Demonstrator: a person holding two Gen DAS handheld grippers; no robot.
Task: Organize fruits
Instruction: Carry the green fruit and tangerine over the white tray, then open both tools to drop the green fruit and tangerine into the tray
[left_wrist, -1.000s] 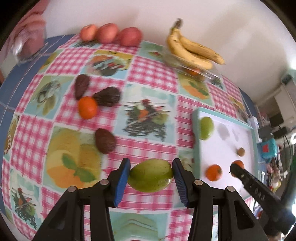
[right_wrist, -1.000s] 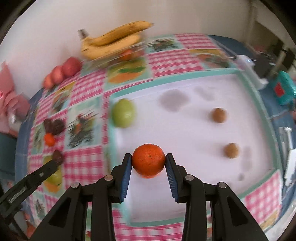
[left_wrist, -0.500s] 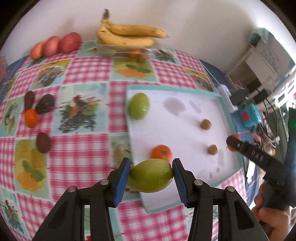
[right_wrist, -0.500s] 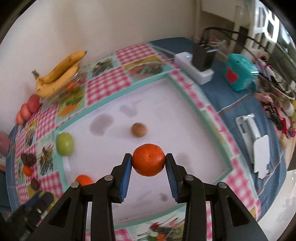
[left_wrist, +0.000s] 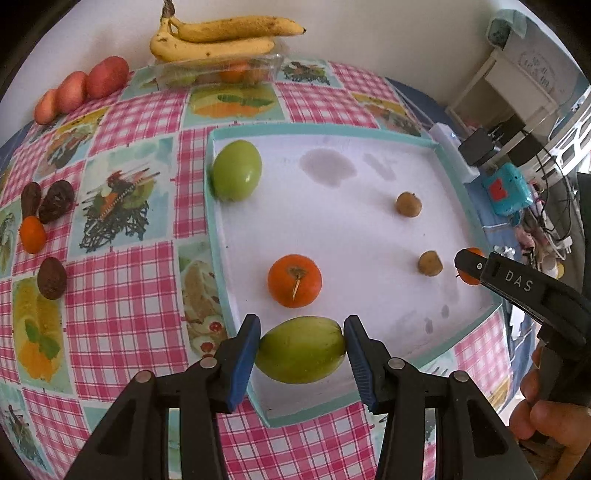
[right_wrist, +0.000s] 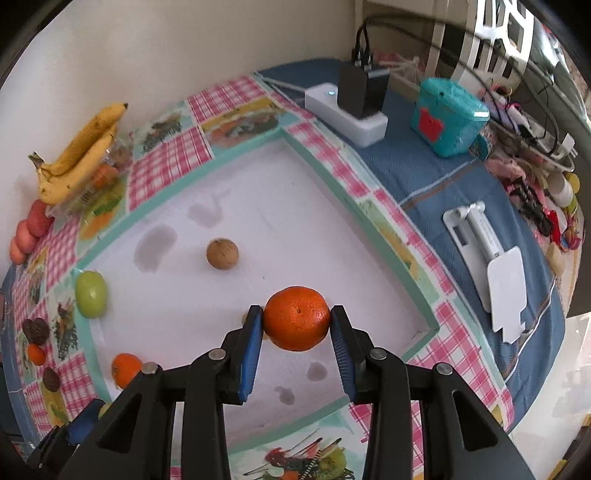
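My left gripper (left_wrist: 301, 350) is shut on a green fruit (left_wrist: 301, 350), held above the near left corner of the white tray (left_wrist: 354, 229). My right gripper (right_wrist: 297, 319) is shut on an orange (right_wrist: 297, 318) above the tray's right part (right_wrist: 295, 206); it also shows in the left wrist view (left_wrist: 467, 266). In the tray lie a green fruit (left_wrist: 236, 170), an orange (left_wrist: 294, 280) and two small brown fruits (left_wrist: 409, 204) (left_wrist: 430, 263).
On the checked cloth left of the tray lie three dark fruits (left_wrist: 51, 277) and a small orange (left_wrist: 32, 235). Bananas (left_wrist: 218, 38) on a clear box and three red fruits (left_wrist: 83, 90) stand at the back. A power strip (right_wrist: 345, 114) and teal box (right_wrist: 448, 116) are right of the tray.
Both grippers have moved closer over the tray, still holding their fruits. The left gripper has swung from the cloth to the tray's near left corner; the right has shifted toward the tray's right side.
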